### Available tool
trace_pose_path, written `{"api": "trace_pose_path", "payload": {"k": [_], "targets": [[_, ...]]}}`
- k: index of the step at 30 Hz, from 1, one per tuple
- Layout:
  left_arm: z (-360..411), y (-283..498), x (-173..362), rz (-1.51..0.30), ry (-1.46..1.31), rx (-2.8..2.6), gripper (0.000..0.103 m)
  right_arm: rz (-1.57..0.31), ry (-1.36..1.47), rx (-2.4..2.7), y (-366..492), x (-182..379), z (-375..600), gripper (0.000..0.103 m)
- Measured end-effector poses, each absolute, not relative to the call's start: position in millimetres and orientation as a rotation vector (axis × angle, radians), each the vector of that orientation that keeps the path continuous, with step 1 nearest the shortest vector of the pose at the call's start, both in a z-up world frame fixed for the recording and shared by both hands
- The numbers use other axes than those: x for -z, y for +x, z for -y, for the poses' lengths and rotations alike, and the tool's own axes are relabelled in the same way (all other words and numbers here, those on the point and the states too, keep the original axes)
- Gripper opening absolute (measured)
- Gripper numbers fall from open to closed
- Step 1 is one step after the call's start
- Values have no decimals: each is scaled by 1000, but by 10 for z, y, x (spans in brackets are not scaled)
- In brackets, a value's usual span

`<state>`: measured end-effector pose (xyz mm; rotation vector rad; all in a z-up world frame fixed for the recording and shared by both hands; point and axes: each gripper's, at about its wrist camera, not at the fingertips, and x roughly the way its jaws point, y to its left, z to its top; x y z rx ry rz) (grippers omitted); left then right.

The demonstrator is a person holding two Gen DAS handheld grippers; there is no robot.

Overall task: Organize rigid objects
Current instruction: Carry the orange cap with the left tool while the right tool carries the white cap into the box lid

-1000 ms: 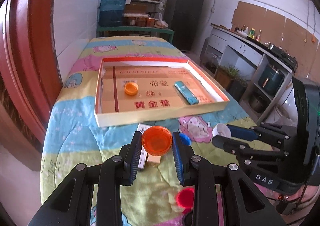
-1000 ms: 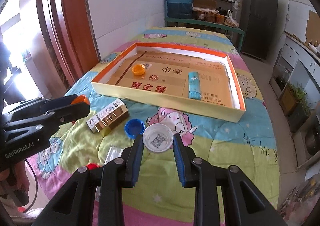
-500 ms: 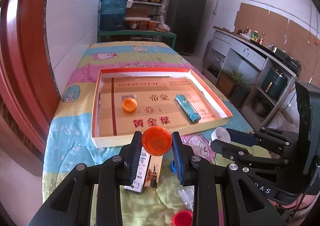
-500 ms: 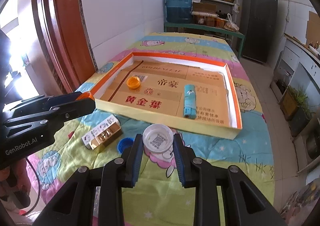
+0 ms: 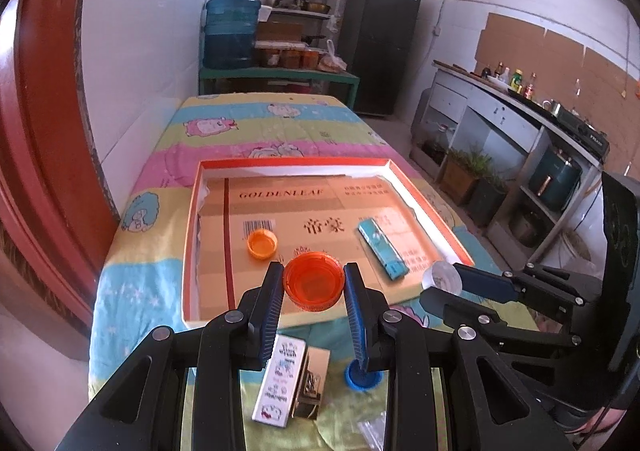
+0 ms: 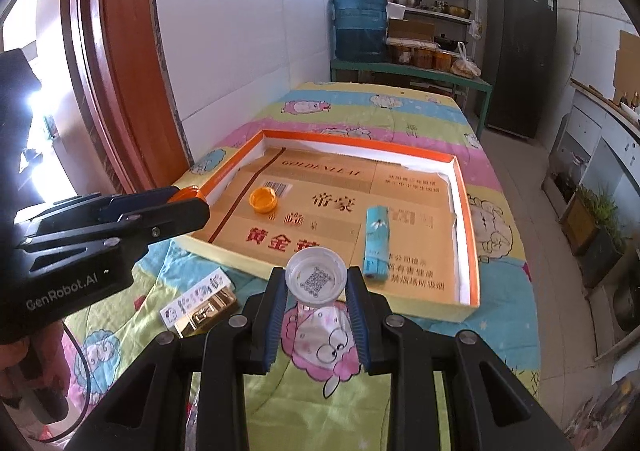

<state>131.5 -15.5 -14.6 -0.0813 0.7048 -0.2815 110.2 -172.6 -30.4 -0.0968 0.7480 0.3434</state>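
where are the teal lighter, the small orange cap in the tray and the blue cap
teal lighter [image 6: 376,242]: right wrist view, mid body
small orange cap [image 5: 262,244]: left wrist view, hollow inside
blue cap [image 5: 357,379]: left wrist view, exposed rim

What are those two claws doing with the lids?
A person is tidying small things into a box. The left claw grips an orange lid, and the right claw grips a white lid; both are held near the box's front edge. Inside lie a small orange cap and a teal lighter. A blue cap and a pack wait on the blanket.
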Motion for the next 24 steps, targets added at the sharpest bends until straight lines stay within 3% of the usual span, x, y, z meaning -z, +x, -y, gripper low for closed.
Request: {"api": "trace_pose_path", "payload": {"k": [24], "targets": [[376, 1998, 213, -760, -95, 311, 31, -732, -10, -244, 1702, 264, 2057, 30]]}}
